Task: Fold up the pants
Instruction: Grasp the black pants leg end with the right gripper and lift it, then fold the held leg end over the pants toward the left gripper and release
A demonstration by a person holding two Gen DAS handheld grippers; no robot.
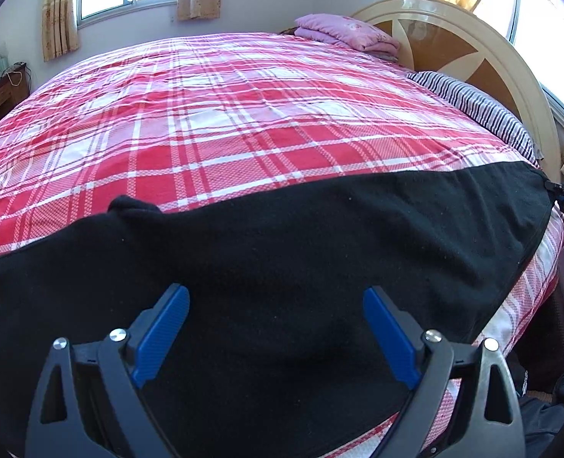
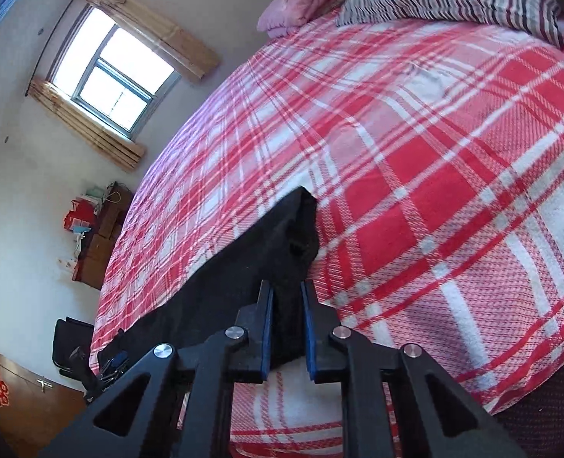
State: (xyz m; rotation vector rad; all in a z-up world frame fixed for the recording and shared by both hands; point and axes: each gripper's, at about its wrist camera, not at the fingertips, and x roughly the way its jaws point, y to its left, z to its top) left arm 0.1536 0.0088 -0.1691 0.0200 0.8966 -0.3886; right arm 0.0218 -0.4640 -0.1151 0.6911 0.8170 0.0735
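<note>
Two claws work my black fleece pants on the red-and-white plaid bed: right claw pinching fabric between its pads, left claw spread above the cloth.

One pair of black fleece pants on bed's near edge; one striped pillow; one folded pink quilt; two blue-padded grippers.

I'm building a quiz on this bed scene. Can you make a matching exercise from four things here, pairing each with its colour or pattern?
Things:
1. pants
2. bedsheet
3. pillow
4. folded blanket

Looks:
A. pink
B. dark and white stripes
C. black
D. red and white plaid

Pairs: 1-C, 2-D, 3-B, 4-A
</note>
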